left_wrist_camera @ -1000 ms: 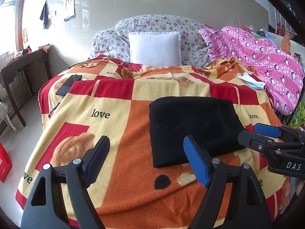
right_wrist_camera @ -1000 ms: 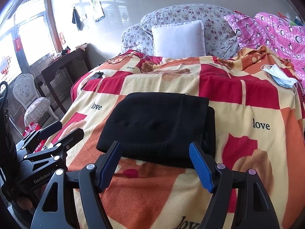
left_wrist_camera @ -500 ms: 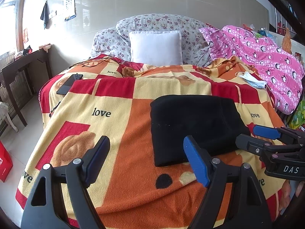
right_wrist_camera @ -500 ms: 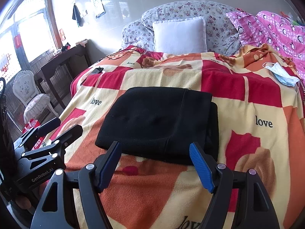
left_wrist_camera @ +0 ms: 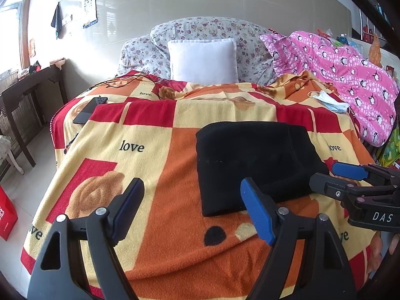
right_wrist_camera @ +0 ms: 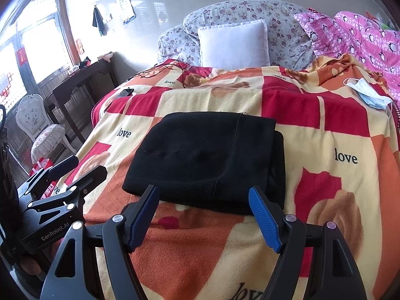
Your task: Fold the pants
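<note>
left wrist view first, nearest to farthest. your left gripper point(left_wrist_camera: 191, 208) fills the bottom of the frame, its blue-padded jaws spread wide with nothing between them, hanging above the blanket point(left_wrist_camera: 155, 155) just short of the near left corner of the pants point(left_wrist_camera: 252, 160). that empty, open stance suggests you have no grip to keep, since the cloth looks finished. at the right edge your right gripper point(left_wrist_camera: 332, 178) pokes in sideways, level with the pants' near right corner, and looks close to it without gripping it.

right wrist view shows the same gripper point(right_wrist_camera: 203, 213) from behind: jaws wide apart, empty, poised just in front of the near edge of the pants point(right_wrist_camera: 207, 160). the left gripper point(right_wrist_camera: 78, 167) appears at the left, off to the side of the cloth and apart from it.

the pants are black and lie as a compact, thick rectangle in the middle of the bed, layers stacked with one lower layer peeking out on the right side. judging from this, the folding is essentially done, and both tools sit low and centred probably to check or square the bundle.

farther back, a dark phone-like object point(left_wrist_camera: 90, 110) rests near the blanket's left edge and a blue face mask point(left_wrist_camera: 330, 102) lies to the right, both well apart from the pants. beyond them a white pillow point(left_wrist_camera: 202, 60) leans against floral cushions, with a pink penguin-print quilt point(left_wrist_camera: 350, 80) heaped on the right.
</note>
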Available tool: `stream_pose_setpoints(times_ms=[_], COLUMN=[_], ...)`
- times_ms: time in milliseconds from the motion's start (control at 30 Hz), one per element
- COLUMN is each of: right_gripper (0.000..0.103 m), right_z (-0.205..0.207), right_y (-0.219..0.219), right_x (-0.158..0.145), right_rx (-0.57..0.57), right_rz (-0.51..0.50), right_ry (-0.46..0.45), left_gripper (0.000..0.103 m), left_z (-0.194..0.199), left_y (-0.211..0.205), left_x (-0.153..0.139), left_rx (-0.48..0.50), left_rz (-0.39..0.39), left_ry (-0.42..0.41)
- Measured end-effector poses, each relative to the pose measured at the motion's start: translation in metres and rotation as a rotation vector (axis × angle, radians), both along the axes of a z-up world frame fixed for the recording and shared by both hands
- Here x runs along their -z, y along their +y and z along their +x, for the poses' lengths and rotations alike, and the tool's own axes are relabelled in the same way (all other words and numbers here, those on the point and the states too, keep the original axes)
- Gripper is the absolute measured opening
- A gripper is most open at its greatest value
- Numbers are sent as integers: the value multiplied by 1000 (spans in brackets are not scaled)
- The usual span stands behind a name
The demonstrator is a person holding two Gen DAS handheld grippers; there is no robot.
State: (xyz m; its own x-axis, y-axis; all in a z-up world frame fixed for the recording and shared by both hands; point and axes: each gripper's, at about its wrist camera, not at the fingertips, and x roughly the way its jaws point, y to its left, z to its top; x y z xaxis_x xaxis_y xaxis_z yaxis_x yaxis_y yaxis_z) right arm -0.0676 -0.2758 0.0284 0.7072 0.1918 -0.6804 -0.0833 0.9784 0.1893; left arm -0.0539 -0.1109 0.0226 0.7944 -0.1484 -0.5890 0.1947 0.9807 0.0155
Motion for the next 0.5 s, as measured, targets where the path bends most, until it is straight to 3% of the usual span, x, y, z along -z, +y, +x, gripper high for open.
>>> stream_pose_setpoints(times_ms=[500], right_gripper=[76], right_z=[2], right_y=[4], right_x=[0], right_rx=[-10], right_rz=[-10], right_ry=[10], left_gripper=[80], left_z=[3], left_y=[6], left_x=[-1], left_rx=[1], left_rz=[-16], left_ry=[-14])
